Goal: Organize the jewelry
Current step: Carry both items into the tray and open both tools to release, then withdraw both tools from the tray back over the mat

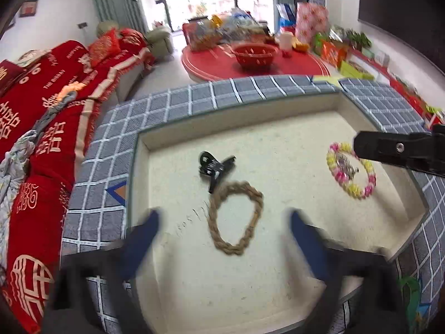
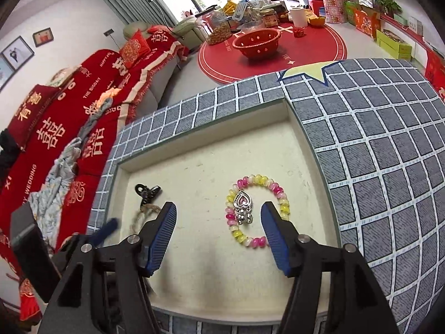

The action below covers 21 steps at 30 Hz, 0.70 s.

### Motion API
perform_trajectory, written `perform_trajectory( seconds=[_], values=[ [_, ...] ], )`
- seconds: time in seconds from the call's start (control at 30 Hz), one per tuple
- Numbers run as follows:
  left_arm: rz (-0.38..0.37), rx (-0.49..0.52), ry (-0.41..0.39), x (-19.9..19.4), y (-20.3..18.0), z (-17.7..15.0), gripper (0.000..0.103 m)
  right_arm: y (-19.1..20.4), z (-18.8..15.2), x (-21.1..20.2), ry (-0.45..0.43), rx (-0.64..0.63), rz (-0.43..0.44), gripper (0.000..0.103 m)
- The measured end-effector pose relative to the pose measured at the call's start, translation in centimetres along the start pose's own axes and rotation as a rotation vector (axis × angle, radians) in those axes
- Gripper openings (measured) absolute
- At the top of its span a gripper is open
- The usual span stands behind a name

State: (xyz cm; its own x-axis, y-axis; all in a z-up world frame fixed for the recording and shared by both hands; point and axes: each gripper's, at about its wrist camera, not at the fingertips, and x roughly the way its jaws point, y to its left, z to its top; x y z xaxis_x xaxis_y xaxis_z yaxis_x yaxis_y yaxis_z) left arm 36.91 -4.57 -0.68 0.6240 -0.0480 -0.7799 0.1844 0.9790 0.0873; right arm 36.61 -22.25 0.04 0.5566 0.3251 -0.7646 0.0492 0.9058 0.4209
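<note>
Black tool (image 2: 218, 215), ribbed blue pads (image 2: 164, 233)

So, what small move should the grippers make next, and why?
Probably lift both grippers away. The left gripper stands with open jaws around the braided rope bracelet, the right gripper around the beaded bracelet; both pieces already lie flat in the tray, seemingly untouched.

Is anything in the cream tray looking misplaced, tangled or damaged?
One thing: the black metal clip overlaps the end of the braided tan rope bracelet instead of lying apart. The pink-and-yellow beaded bracelet with its silver heart charm lies apart in the cream tray, looking intact.
</note>
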Motion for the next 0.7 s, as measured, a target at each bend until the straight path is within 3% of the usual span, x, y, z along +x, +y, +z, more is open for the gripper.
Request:
perform_trajectory(
  seconds=[0.23, 0.33, 0.47, 0.53, 0.6, 0.7],
  values=[
    [0.002, -0.008, -0.034, -2.0, 0.3, 0.4, 0.103, -0.8, -0.8, -2.9, -0.031, 0.085, 0.075, 0.069],
    [-0.002, -0.003, -0.076, -3.8, 0.6, 0.1, 0.103, -1.2, -1.6, -4.5, -0.046, 0.114, 0.109, 0.085],
    [-0.037, -0.033, -0.114, -6.5, 2.0, -0.8, 0.103, -1.5, -3.1, -6.9, -0.074, 0.131, 0.136, 0.088],
    [-0.066, -0.055, -0.116, -7.6, 2.7, -1.3, 0.103, -1.3, -4.0, -8.3, -0.105, 0.108, 0.107, 0.092],
    [-0.080, -0.058, -0.121, -8.7, 3.2, -2.1, 0.103, -0.8, -5.0, -9.8, -0.149, 0.065, 0.063, 0.103],
    [-0.064, -0.039, -0.117, -9.9, 3.7, -3.8, 0.103, -0.7, -6.2, -11.4, -0.178, 0.032, 0.031, 0.103]
  ],
)
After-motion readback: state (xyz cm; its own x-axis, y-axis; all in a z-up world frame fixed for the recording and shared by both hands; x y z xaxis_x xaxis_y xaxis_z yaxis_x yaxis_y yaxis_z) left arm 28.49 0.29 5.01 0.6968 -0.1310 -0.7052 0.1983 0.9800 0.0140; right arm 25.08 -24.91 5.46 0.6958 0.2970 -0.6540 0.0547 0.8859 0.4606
